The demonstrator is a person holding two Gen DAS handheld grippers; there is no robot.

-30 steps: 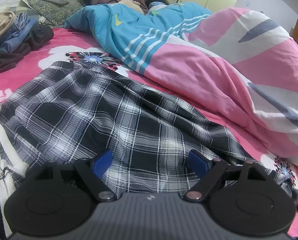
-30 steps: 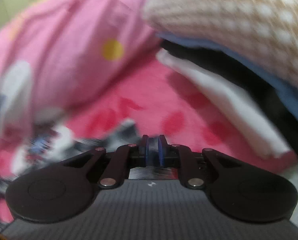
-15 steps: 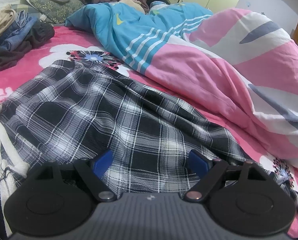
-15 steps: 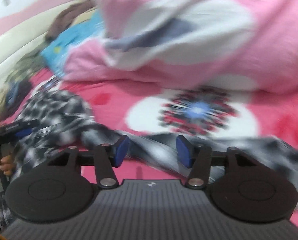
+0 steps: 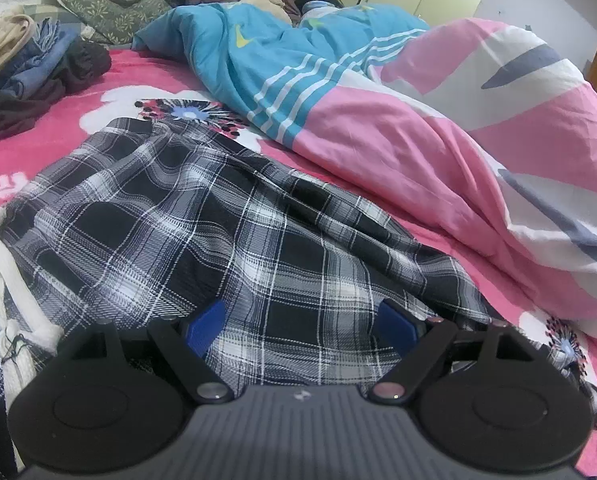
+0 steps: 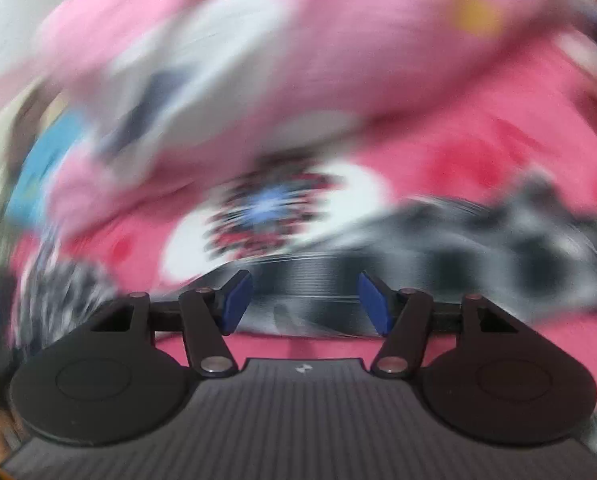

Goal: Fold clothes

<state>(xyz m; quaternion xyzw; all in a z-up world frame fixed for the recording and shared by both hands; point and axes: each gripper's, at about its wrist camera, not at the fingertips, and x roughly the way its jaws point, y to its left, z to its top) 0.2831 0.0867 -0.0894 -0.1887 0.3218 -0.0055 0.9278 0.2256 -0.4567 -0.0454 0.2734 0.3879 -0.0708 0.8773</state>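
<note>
A bed covered by a hot-pink floral sheet (image 5: 166,80) carries a rumpled black-and-white plaid garment (image 5: 202,224) spread flat, a heaped pink, white and blue quilt (image 5: 438,128) beside it, a pile of dark and beige clothes (image 5: 30,68) near a leaf-patterned olive pillow (image 5: 110,16).

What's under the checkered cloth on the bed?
The checkered cloth lies spread on the pink flowered bedsheet, which shows all around it. A white cord runs along its left edge. Anything else beneath the cloth is covered.
</note>
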